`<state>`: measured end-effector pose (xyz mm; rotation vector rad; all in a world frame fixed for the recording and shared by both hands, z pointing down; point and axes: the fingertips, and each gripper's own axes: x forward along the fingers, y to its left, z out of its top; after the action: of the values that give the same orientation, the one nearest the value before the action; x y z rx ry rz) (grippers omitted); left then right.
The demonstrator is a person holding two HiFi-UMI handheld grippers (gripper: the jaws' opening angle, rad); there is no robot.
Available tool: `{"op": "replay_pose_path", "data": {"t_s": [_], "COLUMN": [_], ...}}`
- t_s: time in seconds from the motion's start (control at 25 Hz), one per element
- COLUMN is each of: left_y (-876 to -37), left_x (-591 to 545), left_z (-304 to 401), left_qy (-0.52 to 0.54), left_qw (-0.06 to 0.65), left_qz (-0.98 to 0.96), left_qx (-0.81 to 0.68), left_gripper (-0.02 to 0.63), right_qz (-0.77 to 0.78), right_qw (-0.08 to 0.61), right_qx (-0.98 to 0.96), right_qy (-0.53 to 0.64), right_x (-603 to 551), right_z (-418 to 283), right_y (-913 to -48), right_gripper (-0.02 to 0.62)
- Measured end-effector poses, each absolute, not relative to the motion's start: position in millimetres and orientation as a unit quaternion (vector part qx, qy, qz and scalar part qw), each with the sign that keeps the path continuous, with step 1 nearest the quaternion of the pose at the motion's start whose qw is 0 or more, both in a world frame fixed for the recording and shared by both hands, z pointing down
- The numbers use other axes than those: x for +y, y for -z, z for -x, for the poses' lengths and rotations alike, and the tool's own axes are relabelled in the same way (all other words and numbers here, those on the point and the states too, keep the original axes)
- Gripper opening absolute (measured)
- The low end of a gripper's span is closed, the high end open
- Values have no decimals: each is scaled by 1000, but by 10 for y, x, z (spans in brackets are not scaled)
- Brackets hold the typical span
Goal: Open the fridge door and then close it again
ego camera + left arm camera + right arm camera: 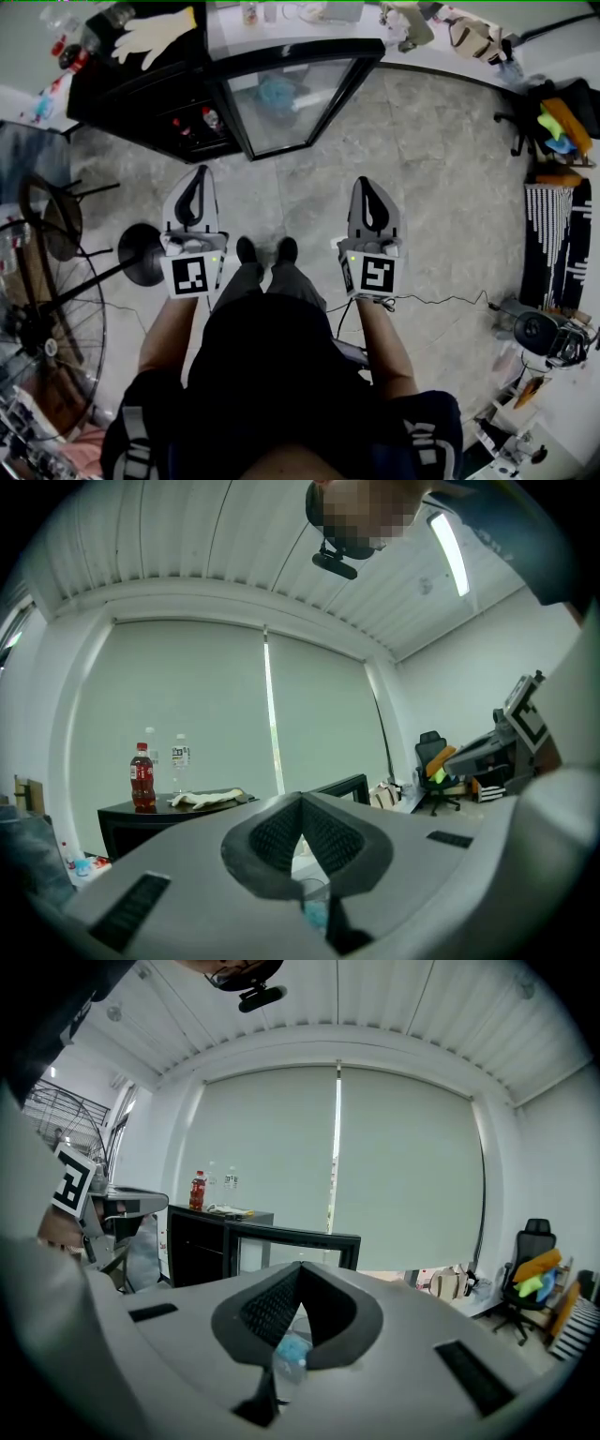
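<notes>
The fridge is a low black cabinet at the top left of the head view. Its glass door stands swung open toward me. My left gripper and right gripper are both held over the floor short of the door, touching nothing. Both are shut with nothing between the jaws. The left gripper view looks past the shut left gripper to the fridge top and the door's edge. Beyond the shut right gripper, the right gripper view shows the open door.
A red bottle, a water bottle and a pale glove lie on the fridge top. A standing fan with a round base is at my left. An office chair and clutter stand at the right. A cable runs across the floor.
</notes>
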<state>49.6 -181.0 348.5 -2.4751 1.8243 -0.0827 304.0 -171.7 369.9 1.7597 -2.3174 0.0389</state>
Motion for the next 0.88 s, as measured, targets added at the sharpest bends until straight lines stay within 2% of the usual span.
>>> {"op": "replay_pose_path", "data": {"t_s": [0.12,0.16,0.2,0.36,0.88], "left_y": [-3498,-3495,-3490,-3496,-3517], "left_x": [-1816,-1813,-1809,-1785,-1730], "left_z": [-486,-489,-492,-488,-446], "left_qy": [28,28,28,32,41], "left_qw": [31,31,32,30,32], "left_qz": [804,805,806,807,806], "left_qx": [593,592,591,588,589], "left_gripper": [23,23,23,23,23], "right_qz": [-596,-593,-589,-574,-563], "right_qw": [111,110,109,105,106], "right_qx": [-795,-798,-800,-811,-819], "right_qy": [-17,-21,-25,-33,-30], "right_x": [-1725,-1727,-1730,-1748,-1920], "right_z": [-3039,-3033,-3024,-2993,-3070], "right_y": [-3692,-3696,-3701,-3730,-3792], "right_gripper": [21,70,154,291,307]}}
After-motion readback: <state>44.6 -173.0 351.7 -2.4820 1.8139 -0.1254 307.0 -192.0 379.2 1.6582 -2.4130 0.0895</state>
